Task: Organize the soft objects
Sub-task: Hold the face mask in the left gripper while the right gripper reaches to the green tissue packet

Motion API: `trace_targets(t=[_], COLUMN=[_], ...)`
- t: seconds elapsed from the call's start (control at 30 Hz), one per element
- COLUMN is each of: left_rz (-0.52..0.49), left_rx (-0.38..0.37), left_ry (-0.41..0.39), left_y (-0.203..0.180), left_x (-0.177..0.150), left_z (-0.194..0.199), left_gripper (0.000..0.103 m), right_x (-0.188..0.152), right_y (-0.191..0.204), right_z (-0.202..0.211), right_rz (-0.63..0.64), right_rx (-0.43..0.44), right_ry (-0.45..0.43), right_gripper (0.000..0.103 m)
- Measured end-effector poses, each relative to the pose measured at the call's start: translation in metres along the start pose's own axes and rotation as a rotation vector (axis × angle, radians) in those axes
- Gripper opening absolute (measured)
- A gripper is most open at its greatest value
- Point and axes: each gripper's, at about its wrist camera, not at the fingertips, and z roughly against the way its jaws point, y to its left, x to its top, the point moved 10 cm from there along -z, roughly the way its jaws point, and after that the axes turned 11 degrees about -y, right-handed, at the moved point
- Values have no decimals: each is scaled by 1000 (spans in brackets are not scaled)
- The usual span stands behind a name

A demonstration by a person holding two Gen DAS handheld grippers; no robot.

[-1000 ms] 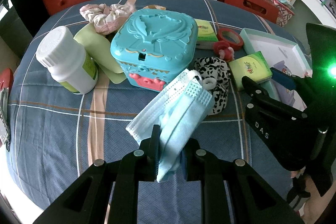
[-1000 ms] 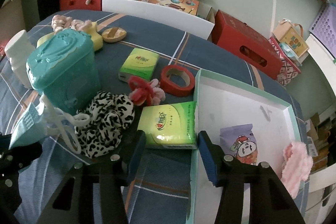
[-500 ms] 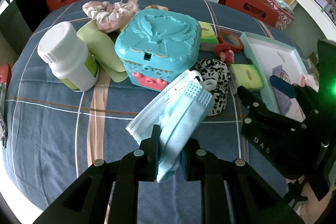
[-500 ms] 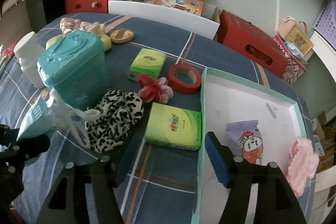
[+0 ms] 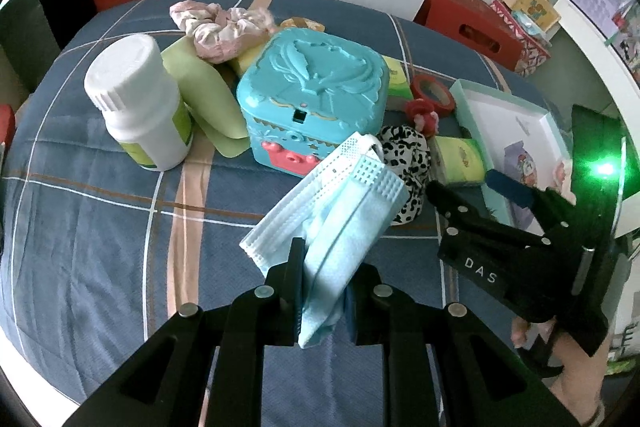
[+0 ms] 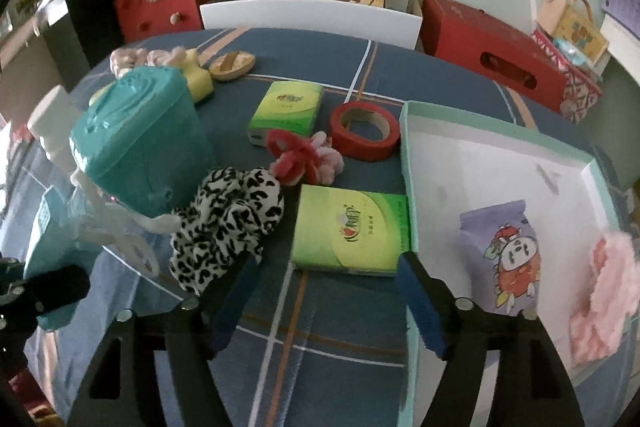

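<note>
My left gripper (image 5: 322,291) is shut on a folded light-blue face mask (image 5: 340,211) and holds it above the blue checked tablecloth. My right gripper (image 6: 324,291) hangs low over the table with its jaws opening. A green tissue pack (image 6: 352,231) lies just beyond its fingertips, untouched, against the rim of the teal-edged white tray (image 6: 404,155). In the tray lie a purple packet (image 6: 500,251) and a pink fluffy piece (image 6: 600,299). A leopard-print scrunchie (image 6: 228,223) and a red-and-pink scrunchie (image 6: 304,159) lie left of the pack. The left wrist view shows a pale pink scrunchie (image 5: 220,27) at the back.
A teal plastic box (image 5: 316,95) and a white bottle (image 5: 140,99) stand on the left. A red tape roll (image 6: 364,131) and a second green tissue pack (image 6: 286,107) lie mid-table. A white chair back (image 6: 312,15), red bags and boxes sit beyond the far edge.
The right gripper's jaws have spread much wider around the near end of the green tissue pack. The left gripper has drifted slightly, still holding the mask.
</note>
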Motion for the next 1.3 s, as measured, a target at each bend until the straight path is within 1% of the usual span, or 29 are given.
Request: trace_targets(t=[0.07,0.2,0.33,0.4,0.73,0.97,1.13,1.2,1.3], left_rz=[12,17,11,9,-8,-18,-23,-21,-23], left_rx=[-1,-5,-6,-3,22,32,36,37,36], left_ry=[-8,-16,-16,-15,-13,-11,-7,-7,-6], left_y=[3,5,5,5,3,0,0,0,0], left_x=[2,2,2,2,2,1,0,0,0], left_z=[3,8,10,10,6,3,2,2,2], left_gripper=[17,17,17,17,17,17,17,17,17], right_x=[-1,3,2,2,21,30,33,33,31], right_y=[2,5,11,9,1,-5,-6,-7,-8], right_z=[-3,-9,-10,-13,-13,-21,-27,-27,-25], right_rz=[-6,-5,-27,-39,-127,-147,-130,-129,-120], right_rx=[1,-10,44,45,58,33,10,11,4], right_ry=[6,4,9,16,-28,-32,-37,-35,-31], right_gripper=[83,84,84,84,84,84,83,81,73])
